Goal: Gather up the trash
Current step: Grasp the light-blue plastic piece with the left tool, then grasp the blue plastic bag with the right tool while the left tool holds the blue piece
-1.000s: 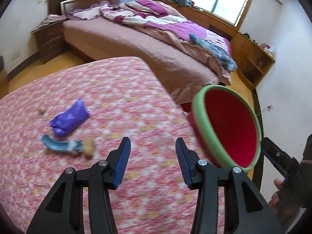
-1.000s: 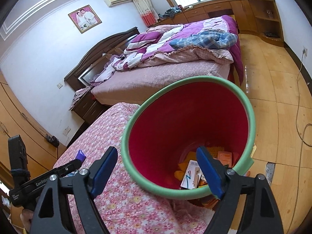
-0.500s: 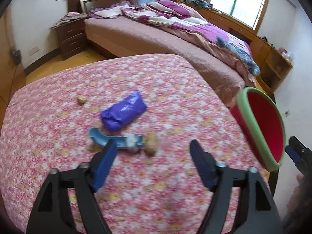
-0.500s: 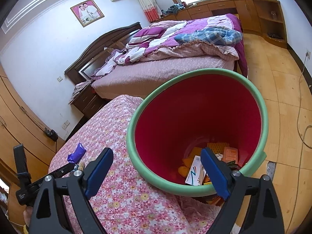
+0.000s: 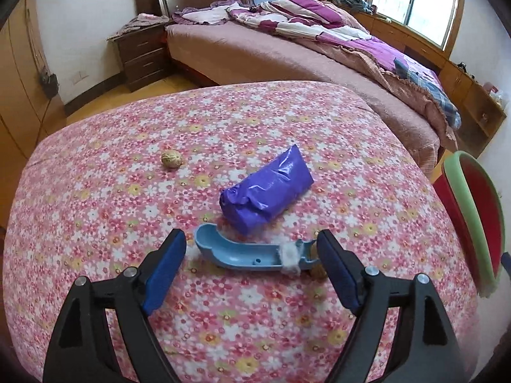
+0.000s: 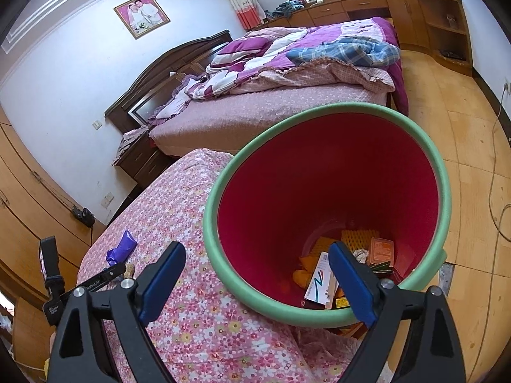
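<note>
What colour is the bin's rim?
Pale green rim, red inside; clearest in the right wrist view.

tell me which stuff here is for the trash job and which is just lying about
For the job: purple wrapper, blue plastic piece, lint tuft, nut, red bin.

Just lying about: quilt, nightstand, framed photo.

Unmade bed (image 5: 287, 41), nightstand (image 5: 140, 54), framed photo (image 6: 142, 14)

Both wrist views downward, share floral cloth (image 5: 223, 127) (bed possibly).
</note>
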A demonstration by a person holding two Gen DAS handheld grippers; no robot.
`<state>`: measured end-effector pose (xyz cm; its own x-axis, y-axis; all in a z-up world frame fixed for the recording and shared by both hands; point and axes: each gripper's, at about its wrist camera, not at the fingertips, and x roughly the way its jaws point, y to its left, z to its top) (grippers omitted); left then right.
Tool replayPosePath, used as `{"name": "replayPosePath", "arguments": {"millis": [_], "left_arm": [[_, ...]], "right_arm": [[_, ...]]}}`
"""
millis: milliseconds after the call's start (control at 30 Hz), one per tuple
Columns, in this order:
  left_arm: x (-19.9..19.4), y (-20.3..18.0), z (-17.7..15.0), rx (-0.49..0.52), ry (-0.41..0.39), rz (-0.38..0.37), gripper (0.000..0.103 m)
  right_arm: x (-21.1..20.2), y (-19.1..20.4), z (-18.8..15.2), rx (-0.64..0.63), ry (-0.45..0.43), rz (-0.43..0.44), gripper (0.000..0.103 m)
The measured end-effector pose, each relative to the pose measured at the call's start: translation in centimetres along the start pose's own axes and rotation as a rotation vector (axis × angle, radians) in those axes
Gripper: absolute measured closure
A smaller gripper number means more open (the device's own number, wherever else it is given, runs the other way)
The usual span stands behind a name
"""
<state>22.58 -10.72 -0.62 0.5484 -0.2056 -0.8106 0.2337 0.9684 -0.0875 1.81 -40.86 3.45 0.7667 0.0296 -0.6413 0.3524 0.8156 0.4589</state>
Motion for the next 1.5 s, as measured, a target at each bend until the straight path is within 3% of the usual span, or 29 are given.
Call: {"name": "replayPosePath", "arguments": {"millis": [233,433,533,700,933,1100,1367,1500], "left_arm": [[-0.9,-0.3,-0.5,0.026,-0.008,-0.058,0.02],[0.1,-1.2,-0.7,0.047,0.03,-0.041,0.017],[0.6,-0.9,-0.5,0.039,0.013,0.004,0.017],[0.3,0.4,-0.4,-0.034,0.004,-0.032,0.024],[-0.8,1.9,-0.3,-0.15,-0.018,-0.123,0.025],[0.3,2.0,0.7,-0.168,-0.007,-0.064,0.025],[1.5,-0.2,1.5,-0.106,-0.007,0.056,0.029],[1.3,-0.3,1.1,-0.104,-0.025,0.04,0.029]], "right_arm": [[0.3,0.3,0.1,-0.003,0.004,0.009,0.01],[0.2,0.3,-0.1,-0.003,0.001,0.011,0.01],[0.0,0.2,-0.2,-0.005,-0.003,0.014,0.01],[0.1,0.1,-0.2,0.001,0.001,0.022,0.01],[0.0,0.6,-0.2,-0.017,0.001,0.032,0.01],[-0.1,0.7,-0.1,-0.024,-0.001,0.035,0.01],[-0.2,0.9,0.1,-0.026,0.002,0.043,0.01],[-0.8,1.4,0.2,-0.046,-0.003,0.042,0.01]]}}
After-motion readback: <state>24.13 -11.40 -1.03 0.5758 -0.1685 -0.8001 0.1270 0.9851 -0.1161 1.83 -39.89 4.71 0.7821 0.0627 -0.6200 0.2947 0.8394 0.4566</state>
